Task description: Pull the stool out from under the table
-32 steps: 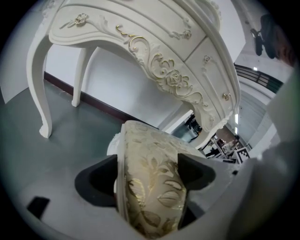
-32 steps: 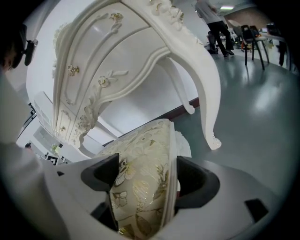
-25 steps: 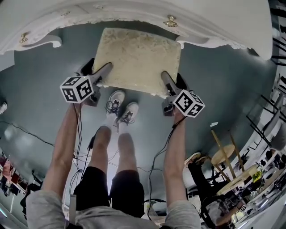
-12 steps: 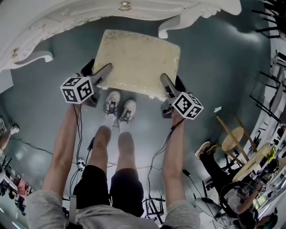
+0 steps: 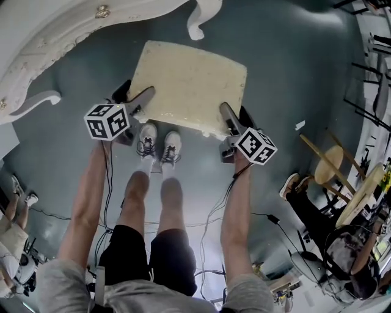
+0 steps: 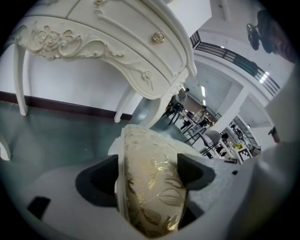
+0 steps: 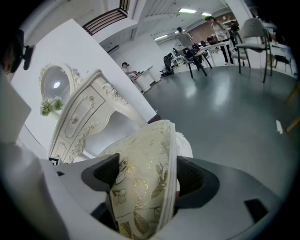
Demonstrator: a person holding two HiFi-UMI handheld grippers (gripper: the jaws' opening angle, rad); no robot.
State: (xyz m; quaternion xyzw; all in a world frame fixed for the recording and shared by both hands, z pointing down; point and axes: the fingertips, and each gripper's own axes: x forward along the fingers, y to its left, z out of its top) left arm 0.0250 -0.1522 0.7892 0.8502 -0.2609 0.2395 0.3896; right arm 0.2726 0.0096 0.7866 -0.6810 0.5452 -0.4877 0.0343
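Observation:
The stool (image 5: 189,85) has a cream cushion with a gold leaf pattern and stands on the grey floor, out from under the white carved table (image 5: 67,36) at the upper left. My left gripper (image 5: 139,101) is shut on the cushion's near left corner (image 6: 150,187). On the near right corner (image 7: 140,192), my right gripper (image 5: 227,119) is shut as well. Both gripper views show the padded edge squeezed between the dark jaws. The stool's legs are hidden beneath the seat.
The person's white shoes (image 5: 157,145) stand just behind the stool. A carved table leg (image 5: 201,15) curls down near the stool's far edge. Wooden round stools (image 5: 333,165) and a seated person (image 5: 317,214) are at the right. Cables (image 5: 214,214) trail on the floor.
The stool has come further out from the table: the table's edge and legs have slid up and left in the head view. Both grippers keep their hold on the cushion.

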